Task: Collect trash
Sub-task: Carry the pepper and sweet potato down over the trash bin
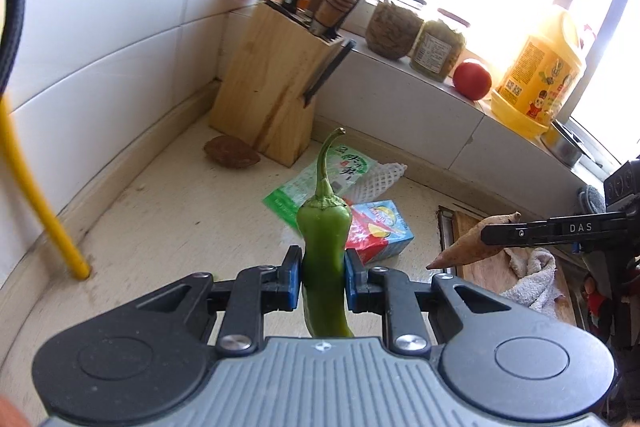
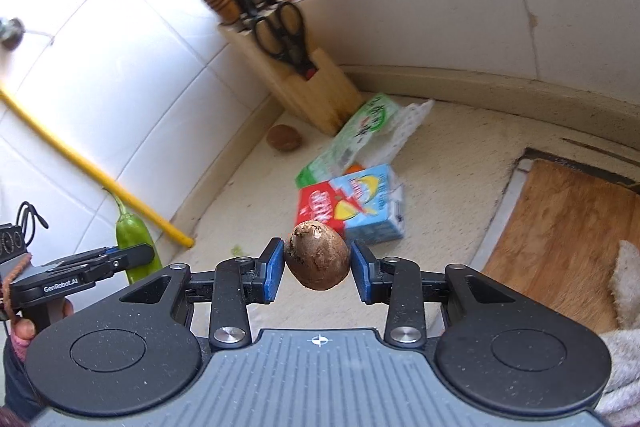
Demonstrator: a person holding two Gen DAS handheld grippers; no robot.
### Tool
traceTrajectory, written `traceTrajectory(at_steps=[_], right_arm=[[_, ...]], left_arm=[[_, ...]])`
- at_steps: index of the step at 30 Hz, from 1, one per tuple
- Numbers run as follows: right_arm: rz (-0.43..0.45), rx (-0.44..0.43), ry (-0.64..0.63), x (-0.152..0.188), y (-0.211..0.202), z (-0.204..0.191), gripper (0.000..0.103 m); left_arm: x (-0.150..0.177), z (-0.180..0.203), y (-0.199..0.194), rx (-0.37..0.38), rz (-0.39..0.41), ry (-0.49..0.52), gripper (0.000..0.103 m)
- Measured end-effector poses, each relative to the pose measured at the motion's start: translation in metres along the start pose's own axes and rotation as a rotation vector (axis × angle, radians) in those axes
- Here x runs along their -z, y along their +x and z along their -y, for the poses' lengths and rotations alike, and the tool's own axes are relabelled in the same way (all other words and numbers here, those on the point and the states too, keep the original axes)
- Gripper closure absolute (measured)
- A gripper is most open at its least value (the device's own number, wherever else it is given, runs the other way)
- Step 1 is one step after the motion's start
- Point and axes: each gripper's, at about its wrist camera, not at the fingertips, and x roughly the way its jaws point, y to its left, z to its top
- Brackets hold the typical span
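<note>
left gripper [image 1: 322, 277]: clamped on long green chili pepper [image 1: 324, 243], stem up, lifted clear of beige speckled countertop [image 1: 160, 227]; blue pads [image 1: 295, 281] pressing both sides of the pepper.
right gripper [image 2: 317, 269]: closed around brown tapered sweet potato [image 2: 318, 255], held end-on to its camera; left wrist view shows the pointed tip sticking out past the fingers [image 1: 472, 241]. Left pad touching; tiny gap possible at right pad, hard to tell.
in hand: two items, one per gripper, both off the counter, near side of the scene.
bin: none visible in either view; drop-off point unknown.
left on counter: red-and-blue drink carton [image 2: 352, 207] lying flat mid-counter; green-and-white printed plastic wrapper [image 2: 352, 139] just beyond it, touching; white foam fruit net [image 2: 412, 119] at the far right of the wrapper; small brown round lump [image 2: 284, 138] near the base of the light wooden knife block [image 2: 312, 87], far left.
not trash, probably: glass jars, red tomato [image 1: 472, 79], yellow oil jug [image 1: 540, 71] on far tiled sill; wooden cutting board [image 2: 560, 239] with white cloth at right.
progress estimate: early-to-mid. Two picks secured, none confirmed deposited, at least four pieces waiting.
next need: deposit both loads, then return for carton, wrapper, net.
risk: pepper slick and long, may pivot in the pads; sweet potato grip narrow.
</note>
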Motion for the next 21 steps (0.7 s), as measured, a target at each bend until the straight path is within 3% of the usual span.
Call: traceTrajectory(at_steps=[10, 21], right_arm=[[-0.093, -0.138, -0.102, 0.024, 0.019, -0.050, 0.059], [-0.295, -0.326, -0.210, 0.077, 0.081, -0.134, 0.059]], left_arm=[[0.047, -0.015, -0.060, -0.105, 0.047, -0.098, 0.085], [0.110, -0.049, -0.121, -0.218, 0.068, -0.248, 0.085]])
